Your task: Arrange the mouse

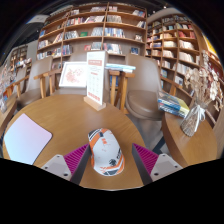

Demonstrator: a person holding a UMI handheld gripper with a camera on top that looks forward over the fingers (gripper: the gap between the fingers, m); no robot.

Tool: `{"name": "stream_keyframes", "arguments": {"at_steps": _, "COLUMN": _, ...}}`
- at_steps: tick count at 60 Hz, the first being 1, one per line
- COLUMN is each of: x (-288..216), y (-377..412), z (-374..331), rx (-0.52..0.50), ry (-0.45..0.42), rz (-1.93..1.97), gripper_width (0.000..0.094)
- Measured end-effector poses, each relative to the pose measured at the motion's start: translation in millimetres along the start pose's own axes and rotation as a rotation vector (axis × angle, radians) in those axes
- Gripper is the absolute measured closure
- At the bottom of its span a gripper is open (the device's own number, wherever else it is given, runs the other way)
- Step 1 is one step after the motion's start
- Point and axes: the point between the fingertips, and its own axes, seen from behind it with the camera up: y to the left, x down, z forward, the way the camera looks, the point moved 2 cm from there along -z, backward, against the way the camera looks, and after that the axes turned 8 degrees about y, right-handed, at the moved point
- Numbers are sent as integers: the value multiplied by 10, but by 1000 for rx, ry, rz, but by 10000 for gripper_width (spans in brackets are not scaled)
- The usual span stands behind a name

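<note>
Wooden table [70,110], glossy rounded mouse [105,150]

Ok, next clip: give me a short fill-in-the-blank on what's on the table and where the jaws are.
1. The mouse lies between the two ____ pads of the gripper.
2. The mouse's shell is white with ____ markings.
3. The white mousepad lies on the wooden ____.
4. Behind the table stand shelves full of ____.

Missing words: magenta; orange; table; books
</note>
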Motion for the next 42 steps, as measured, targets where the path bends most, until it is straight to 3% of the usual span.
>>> {"name": "stream_keyframes", "arguments": {"at_steps": 14, "x": -125, "y": -69, "z": 189, "rx": -11, "ry": 31, "rz": 45, "gripper_width": 120}}
{"name": "stream_keyframes", "arguments": {"at_steps": 22, "x": -138, "y": 21, "z": 224, "rx": -51, "ry": 43, "rz": 65, "gripper_width": 442}}
{"name": "stream_keyframes", "arguments": {"at_steps": 28, "x": -148, "y": 22, "z": 182, "rx": -30, "ry": 78, "rz": 80, "gripper_width": 487}}
{"name": "stream_keyframes", "arguments": {"at_steps": 37, "x": -567, "y": 191, "z": -240, "rx": -14, "ry": 2, "rz": 79, "gripper_width": 506}}
{"name": "stream_keyframes", "arguments": {"at_steps": 42, "x": -810, "y": 564, "z": -531, "rx": -57, "ry": -27, "rz": 81, "gripper_width": 509}}
